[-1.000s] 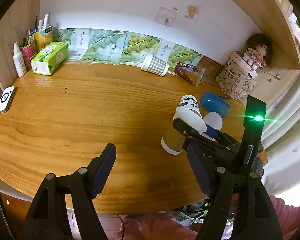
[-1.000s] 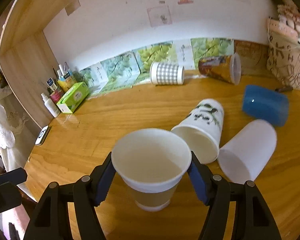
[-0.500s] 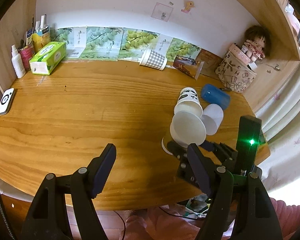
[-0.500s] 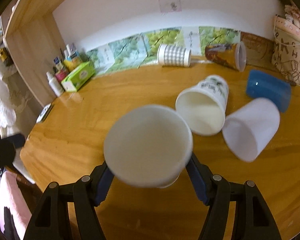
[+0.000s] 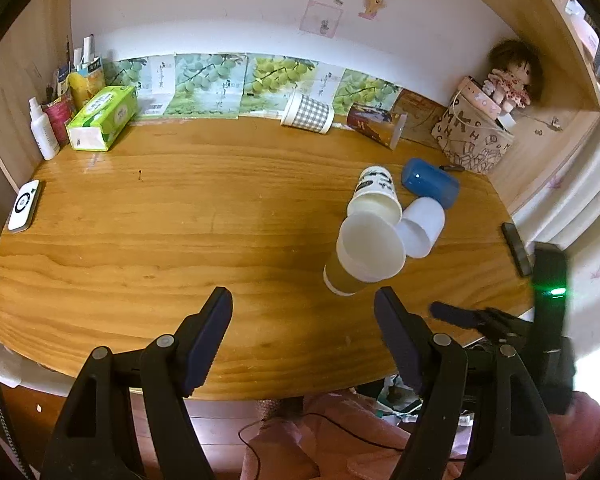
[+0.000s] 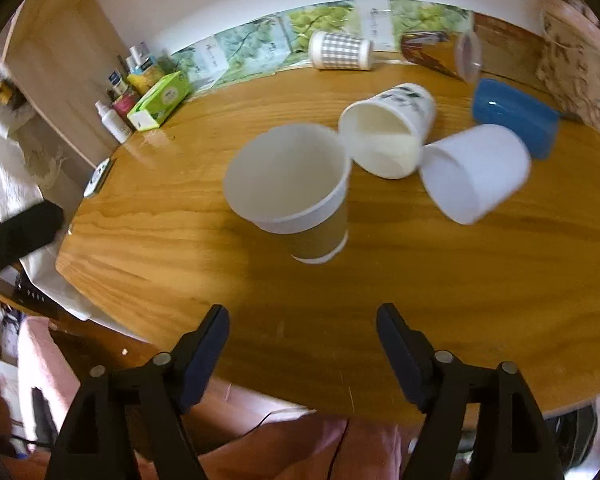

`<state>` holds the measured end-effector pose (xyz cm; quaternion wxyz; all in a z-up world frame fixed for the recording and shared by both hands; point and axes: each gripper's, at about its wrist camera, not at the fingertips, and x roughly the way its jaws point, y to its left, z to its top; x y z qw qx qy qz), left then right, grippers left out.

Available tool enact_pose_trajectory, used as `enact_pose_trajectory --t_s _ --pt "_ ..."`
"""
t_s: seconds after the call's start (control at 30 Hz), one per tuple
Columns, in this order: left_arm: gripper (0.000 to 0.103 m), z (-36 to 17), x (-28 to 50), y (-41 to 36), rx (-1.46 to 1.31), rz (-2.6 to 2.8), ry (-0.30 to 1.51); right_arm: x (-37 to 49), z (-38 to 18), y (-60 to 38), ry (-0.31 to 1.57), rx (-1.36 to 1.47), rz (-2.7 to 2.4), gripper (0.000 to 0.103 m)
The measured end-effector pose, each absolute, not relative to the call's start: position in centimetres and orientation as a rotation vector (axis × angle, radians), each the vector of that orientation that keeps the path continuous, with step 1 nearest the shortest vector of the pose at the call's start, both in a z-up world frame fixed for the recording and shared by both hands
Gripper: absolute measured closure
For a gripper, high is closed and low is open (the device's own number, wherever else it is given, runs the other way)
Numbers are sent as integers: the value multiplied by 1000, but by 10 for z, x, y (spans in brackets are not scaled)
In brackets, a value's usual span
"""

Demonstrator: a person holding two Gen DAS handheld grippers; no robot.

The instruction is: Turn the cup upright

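A brown-sleeved paper cup (image 6: 300,196) stands upright on the wooden table (image 6: 420,280), mouth up; it also shows in the left wrist view (image 5: 364,256). My right gripper (image 6: 303,320) is open and empty, drawn back near the table's front edge, apart from the cup. My left gripper (image 5: 303,304) is open and empty above the front edge, left of the cup. The right gripper's body (image 5: 500,328) shows at the right in the left wrist view.
Several cups lie on their sides behind the upright one: a printed white cup (image 6: 392,136), a plain white cup (image 6: 476,172), a blue cup (image 6: 516,116), a checked cup (image 6: 340,50) and a brown one (image 6: 440,54). A green tissue box (image 5: 100,118), bottles and a phone (image 5: 24,206) are at left.
My right gripper has let go of the brown-sleeved cup, opened and pulled back toward the table edge. The cup now stands upright on the table. The left gripper stayed open.
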<state>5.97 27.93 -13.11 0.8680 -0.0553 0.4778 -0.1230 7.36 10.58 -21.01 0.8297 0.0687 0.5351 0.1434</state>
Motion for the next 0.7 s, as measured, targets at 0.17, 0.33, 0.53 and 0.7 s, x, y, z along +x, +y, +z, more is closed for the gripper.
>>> enact_pose_trajectory --t_s 0.17,0.33,0.53,0.7 --pt "20 -109 62 270 -99 -263 970 64 -153 91 1064 122 246 21" --pt "19 -73 64 257 -74 -269 898 61 -106 72 994 156 197 18" --pt "11 -27 62 243 -94 -244 776 60 -58 51 907 179 180 18" --pt "2 5 55 235 -139 -216 675 58 -33 39 846 189 198 14"
